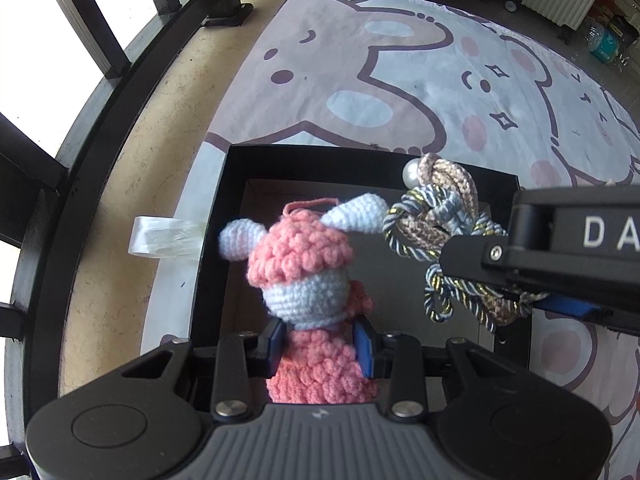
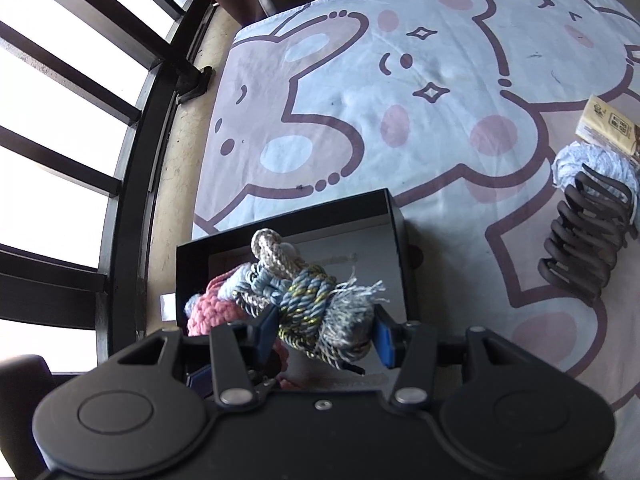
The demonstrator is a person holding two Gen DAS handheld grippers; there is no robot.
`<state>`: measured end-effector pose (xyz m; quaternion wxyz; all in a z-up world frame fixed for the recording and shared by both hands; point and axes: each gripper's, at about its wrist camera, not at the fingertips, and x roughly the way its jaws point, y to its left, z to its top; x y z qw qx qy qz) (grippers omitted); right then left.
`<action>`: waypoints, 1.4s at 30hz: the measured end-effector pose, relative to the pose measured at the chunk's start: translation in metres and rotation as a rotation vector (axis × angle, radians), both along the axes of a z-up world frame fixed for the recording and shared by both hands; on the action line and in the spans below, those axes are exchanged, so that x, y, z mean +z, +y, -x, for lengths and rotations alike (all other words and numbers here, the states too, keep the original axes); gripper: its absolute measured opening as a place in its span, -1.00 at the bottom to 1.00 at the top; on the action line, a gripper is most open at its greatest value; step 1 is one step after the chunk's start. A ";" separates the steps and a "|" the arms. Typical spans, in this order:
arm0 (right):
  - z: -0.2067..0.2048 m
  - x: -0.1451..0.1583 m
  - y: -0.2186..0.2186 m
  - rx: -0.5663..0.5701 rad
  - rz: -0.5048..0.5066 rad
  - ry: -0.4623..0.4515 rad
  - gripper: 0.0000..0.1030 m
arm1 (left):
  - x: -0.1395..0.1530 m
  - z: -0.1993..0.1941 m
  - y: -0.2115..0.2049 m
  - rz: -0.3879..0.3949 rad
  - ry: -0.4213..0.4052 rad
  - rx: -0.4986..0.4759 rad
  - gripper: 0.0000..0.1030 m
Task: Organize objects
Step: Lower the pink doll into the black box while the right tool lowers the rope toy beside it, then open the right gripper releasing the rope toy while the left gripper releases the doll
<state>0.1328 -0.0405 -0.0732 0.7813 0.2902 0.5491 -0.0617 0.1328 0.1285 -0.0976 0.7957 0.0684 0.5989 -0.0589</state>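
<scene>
With each claw clamped, left claw (image 1: 320, 346) on doll (image 1: 304, 264), right claw (image 2: 326, 334) on cords (image 2: 316, 300), lower both inside box (image 1: 218, 240) before releasing.

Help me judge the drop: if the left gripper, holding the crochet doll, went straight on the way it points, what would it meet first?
Probably the bare floor of the open black box; the crochet doll in the left gripper would land first.
</scene>
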 end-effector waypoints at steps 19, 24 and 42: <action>0.005 0.002 -0.009 -0.071 -0.033 -0.018 0.20 | 0.005 0.004 -0.004 -0.002 0.014 0.029 0.24; 0.008 0.004 -0.009 -0.055 -0.028 -0.012 0.19 | 0.008 0.005 -0.005 -0.003 0.016 0.023 0.34; 0.018 0.029 -0.007 0.030 0.039 -0.040 0.29 | 0.035 0.016 -0.005 -0.005 -0.015 0.016 0.59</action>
